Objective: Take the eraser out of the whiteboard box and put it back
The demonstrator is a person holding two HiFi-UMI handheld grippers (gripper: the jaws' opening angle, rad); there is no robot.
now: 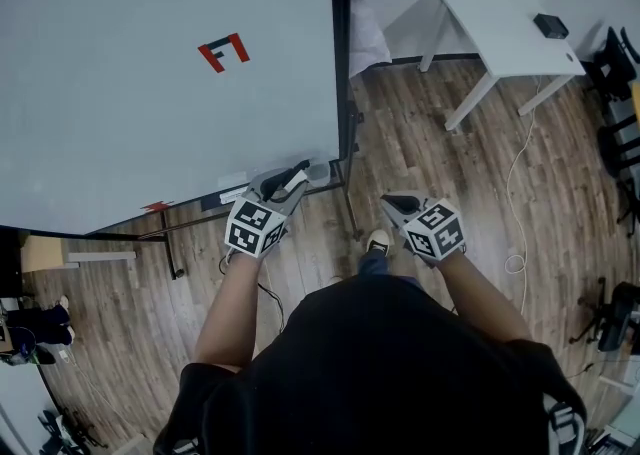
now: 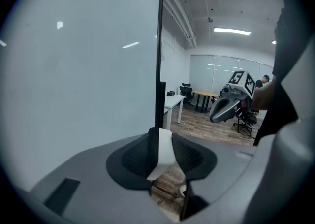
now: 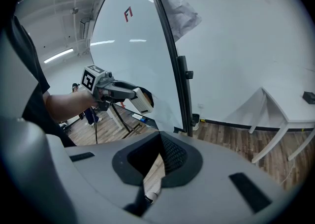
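My left gripper (image 1: 293, 180) is shut on the whiteboard eraser (image 1: 287, 183), a white block with a dark face. It holds it just off the lower right corner of the whiteboard (image 1: 150, 93), close to a small grey box (image 1: 320, 172) on the board's bottom rail. In the left gripper view the eraser (image 2: 165, 151) sits pinched between the pads. The right gripper view shows the eraser (image 3: 142, 102) in front of the board's edge. My right gripper (image 1: 392, 205) hangs to the right over the wood floor, jaws together and empty (image 3: 160, 144).
A tray rail (image 1: 230, 193) with markers runs under the board. The stand's legs (image 1: 170, 253) spread over the floor. A white table (image 1: 500, 33) stands at the back right, a cable (image 1: 515, 263) trails below it, and office chairs (image 1: 615, 63) are at the far right.
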